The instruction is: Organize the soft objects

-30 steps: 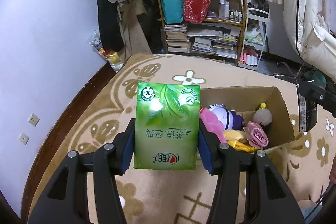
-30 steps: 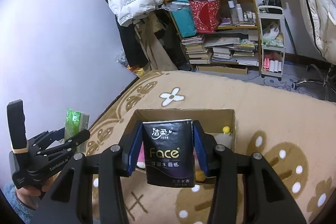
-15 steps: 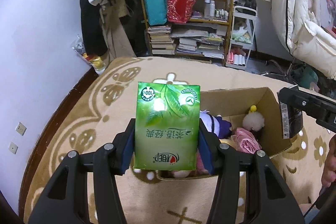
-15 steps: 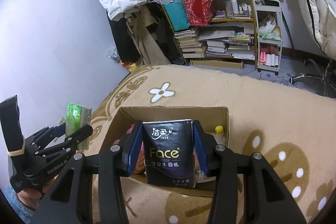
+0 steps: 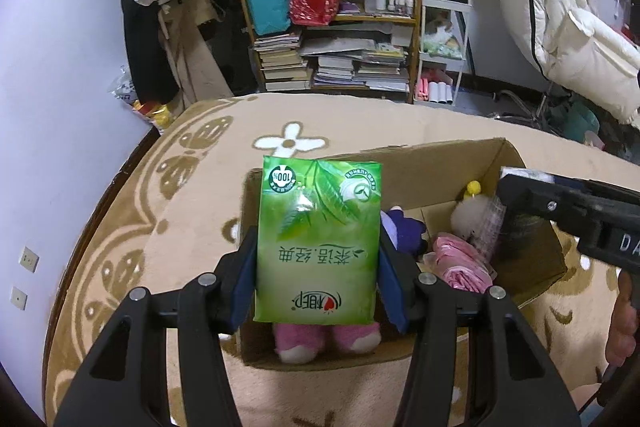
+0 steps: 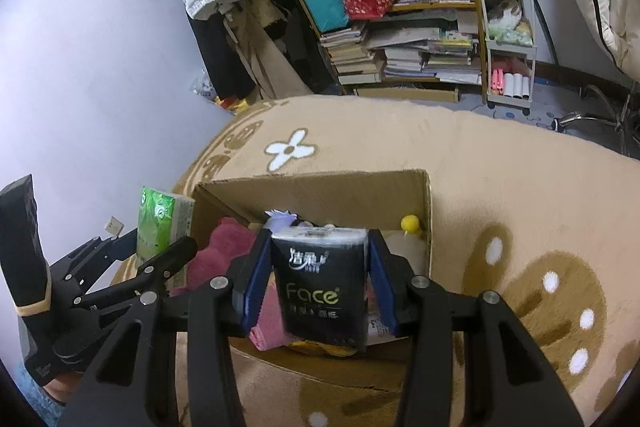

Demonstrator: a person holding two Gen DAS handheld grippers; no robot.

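The left gripper (image 5: 318, 267) is clamped on a green tissue pack (image 5: 318, 243), its blue pads pressing both side faces; the pack stands upright between the fingers, print upside down. It hangs above the near-left part of an open cardboard box (image 5: 436, 163) that sits on a tan patterned rug (image 5: 192, 227).

The right gripper (image 6: 318, 283) is clamped on a black tissue pack (image 6: 322, 291) marked "Face", held upright over the same box, toward its near side. In the right wrist view the left gripper and its green pack appear at the box's left edge.

Inside the box lie a pink plush toy (image 5: 326, 339), a dark purple plush (image 5: 404, 233), a pink bag (image 5: 460, 263) and a pale fluffy toy with a yellow ball on top (image 5: 468, 215).

A cluttered bookshelf (image 5: 336, 59) stands beyond the rug.
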